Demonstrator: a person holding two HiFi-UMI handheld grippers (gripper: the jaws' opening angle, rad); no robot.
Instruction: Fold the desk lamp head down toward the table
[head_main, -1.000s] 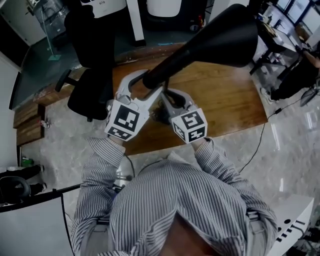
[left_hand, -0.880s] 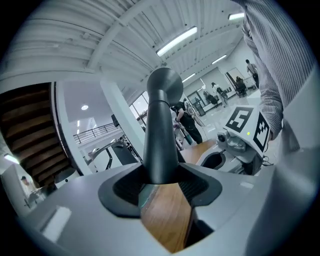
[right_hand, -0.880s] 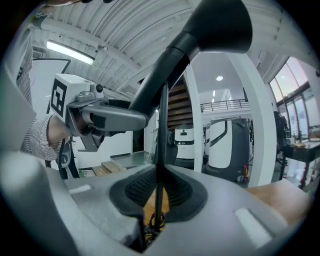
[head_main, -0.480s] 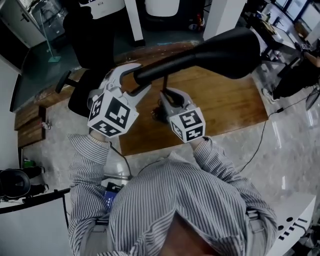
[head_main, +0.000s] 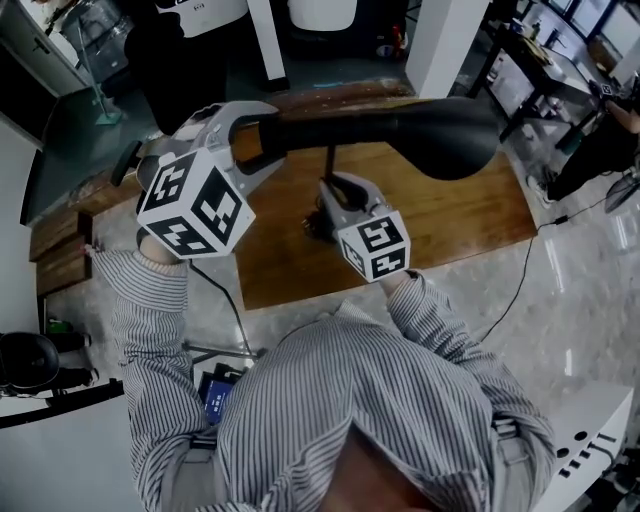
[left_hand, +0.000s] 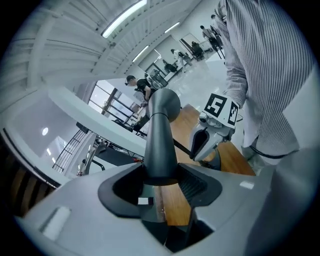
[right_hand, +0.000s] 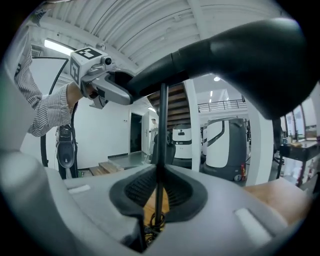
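Lamp head is clamped at its narrow end by left gripper; stem is pinched by right gripper.

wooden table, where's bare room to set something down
The table is bare on its right part, between the right tool and the right edge; the lamp head hangs above it. A smaller bare patch lies front-left, beside the left tool. Crowded: the middle, round the lamp stem.
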